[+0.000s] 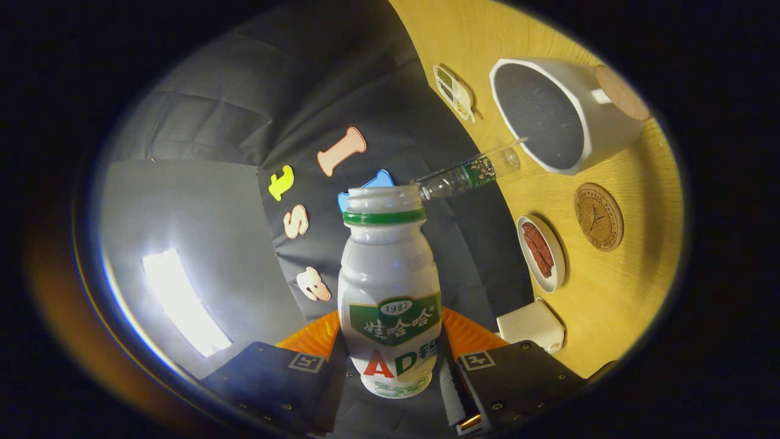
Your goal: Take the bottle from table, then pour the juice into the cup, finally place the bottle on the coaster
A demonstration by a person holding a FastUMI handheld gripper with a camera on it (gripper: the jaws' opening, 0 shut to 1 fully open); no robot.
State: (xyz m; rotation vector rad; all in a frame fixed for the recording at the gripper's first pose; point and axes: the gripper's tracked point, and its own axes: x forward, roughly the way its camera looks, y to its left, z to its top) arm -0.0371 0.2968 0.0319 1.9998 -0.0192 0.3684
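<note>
My gripper (pixel 390 369) is shut on a white juice bottle (pixel 390 286) with a green label and a green neck ring, both fingers pressing its lower body. The bottle's mouth is open. The whole view is rolled, so the wooden table (pixel 634 292) stands to the right and the bottle lies roughly level with it. The white cup (pixel 600 131) with a dark inside sits on the table beyond the bottle's mouth and to its right, apart from it. No juice stream shows. The round cork coaster (pixel 598 216) lies on the table nearer than the cup.
A clear plastic bottle (pixel 469 174) lies at the table's edge between the juice bottle's mouth and the cup. A small plate of red strips (pixel 541 253), a white box (pixel 530 324) and a small divided tray (pixel 454 91) sit along that edge. A cork disc (pixel 621 91) sits behind the cup.
</note>
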